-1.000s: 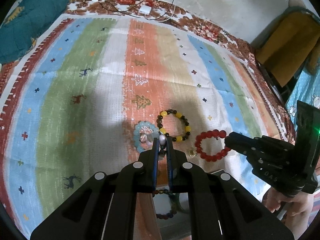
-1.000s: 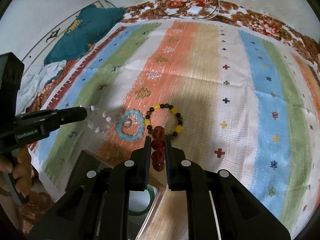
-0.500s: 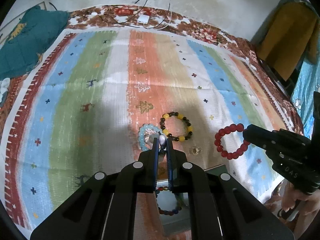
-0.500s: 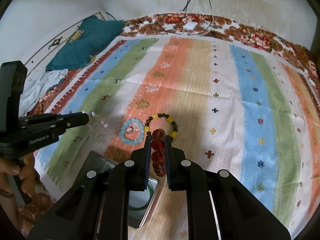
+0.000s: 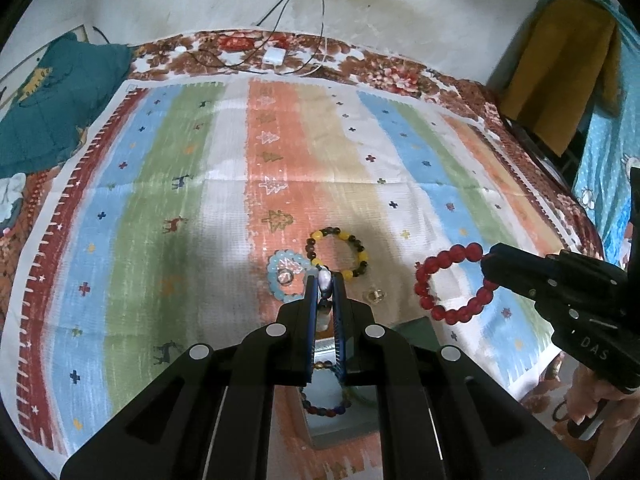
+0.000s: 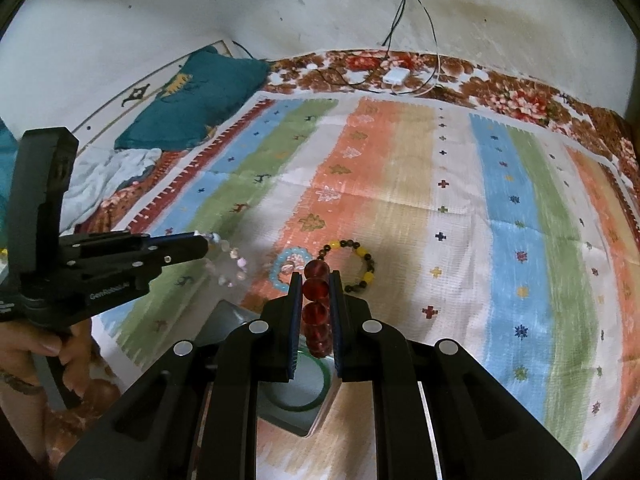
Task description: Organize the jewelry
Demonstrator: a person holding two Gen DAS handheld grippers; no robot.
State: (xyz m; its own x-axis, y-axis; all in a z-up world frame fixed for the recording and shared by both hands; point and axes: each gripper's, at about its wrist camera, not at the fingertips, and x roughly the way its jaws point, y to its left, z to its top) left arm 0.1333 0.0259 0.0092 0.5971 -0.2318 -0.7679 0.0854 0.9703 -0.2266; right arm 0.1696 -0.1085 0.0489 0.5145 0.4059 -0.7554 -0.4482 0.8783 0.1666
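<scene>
My left gripper (image 5: 324, 280) is shut on a pale clear bead bracelet (image 6: 230, 266), which hangs from its tip in the right wrist view. My right gripper (image 6: 316, 280) is shut on a red bead bracelet (image 5: 452, 280), held in the air at the right of the left wrist view. A light blue bracelet (image 5: 282, 276) and a yellow-and-dark bead bracelet (image 5: 340, 252) lie on the striped cloth (image 5: 160, 220). A small ring (image 5: 374, 295) lies beside them. A grey tray (image 6: 228, 320) below both grippers holds a green bangle (image 6: 312, 396) and a dark bead bracelet (image 5: 324, 404).
A teal pillow (image 5: 48, 112) lies at the far left. A white charger with cables (image 5: 274, 56) sits at the far edge by the wall. A yellow cloth (image 5: 560, 64) hangs at the right. The person's hands (image 6: 44, 344) grip the handles.
Both grippers have risen and pulled back with their bracelets. The red bracelet has moved right, away from the bracelets on the cloth. More of the tray shows beneath the grippers.
</scene>
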